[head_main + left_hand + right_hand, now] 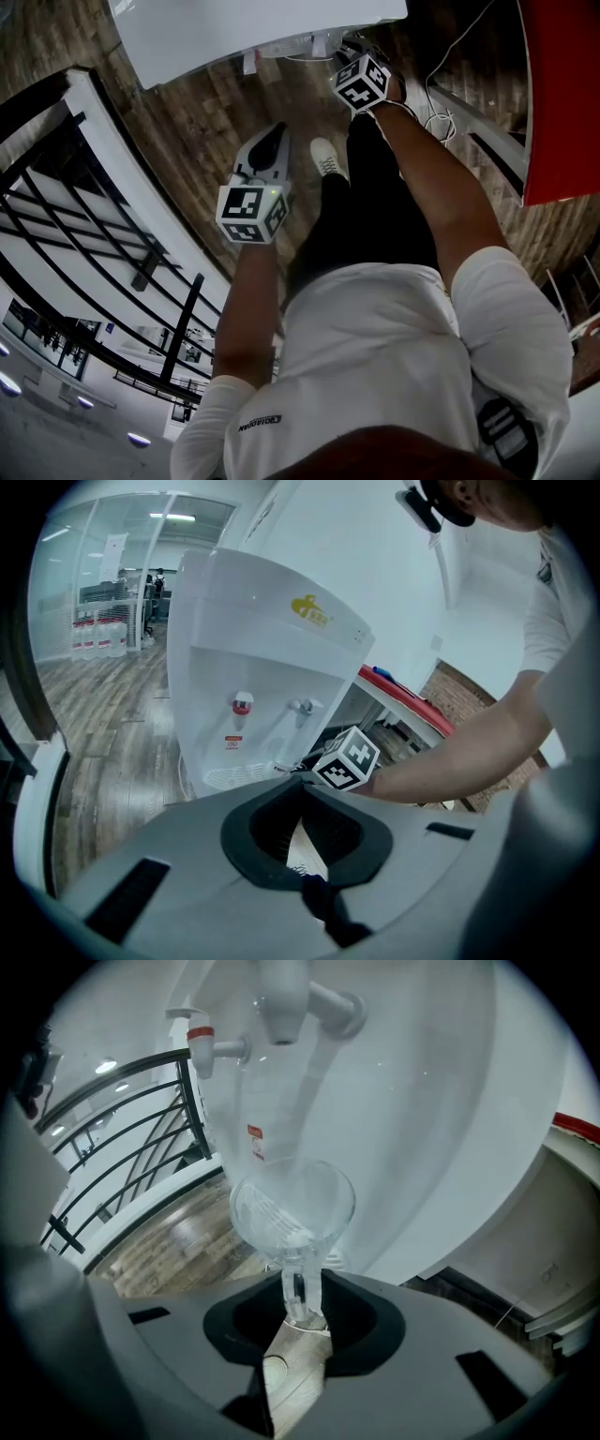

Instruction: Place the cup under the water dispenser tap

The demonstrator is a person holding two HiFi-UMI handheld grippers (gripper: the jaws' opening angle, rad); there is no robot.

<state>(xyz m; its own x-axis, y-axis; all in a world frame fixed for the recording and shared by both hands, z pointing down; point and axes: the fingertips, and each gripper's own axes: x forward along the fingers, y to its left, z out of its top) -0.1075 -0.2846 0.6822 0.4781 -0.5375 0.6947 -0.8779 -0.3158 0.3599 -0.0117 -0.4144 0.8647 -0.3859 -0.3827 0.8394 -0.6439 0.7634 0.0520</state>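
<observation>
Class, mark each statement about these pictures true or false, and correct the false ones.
1. The cup is clear glass. True.
2. The left gripper has the cup's handle between its jaws. False: the handle sits between the right gripper's jaws, and the left gripper is empty.
3. The cup is below the red tap. False: it lines up below the pale tap beside it.
4. The dispenser is white. True.
</observation>
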